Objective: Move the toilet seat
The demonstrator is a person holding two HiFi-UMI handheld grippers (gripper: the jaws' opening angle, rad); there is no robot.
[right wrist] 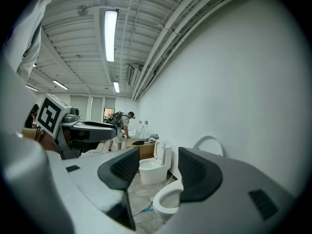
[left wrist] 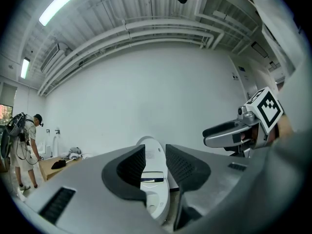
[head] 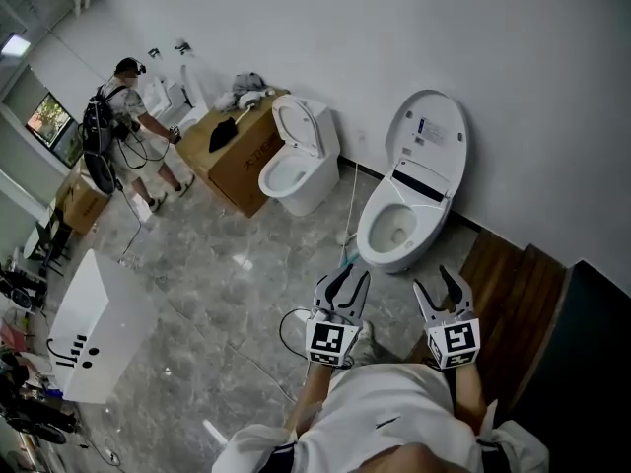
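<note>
1. The toilet seat [head: 426,136] was a smooth, glossy white oval panel carrying small printed labels. It stood raised against the matte white wall [head: 513,57], with a dark band across its hinge end.
2. Below it the bowl [head: 367,233] was rounded, glazed white, its rim a thick oval. Whether a separate ring lay on that rim I could not tell.
3. The floor [head: 207,284] was polished grey stone with pale veining. Brown wooden boards [head: 508,279] lay to the right of the bowl.
4. A second white toilet [head: 296,161], squarer in body, stood further along the wall beside a brown cardboard box [head: 242,156]. A person [head: 123,116] stood beyond the box.
5. Both grippers had grey bodies, dark ribbed pads and cubes with square markers.
6. The left gripper [head: 347,282] had its jaws drawn in as close as they go, only a slim gap showing, with nothing held.
7. The right gripper [head: 439,286] had its jaws a little apart and was empty.
8. Both were held in the air just short of the bowl's front rim, pointing roughly level toward it. The raised seat lay beyond them, at the far side of the bowl, well apart from either gripper.
</note>
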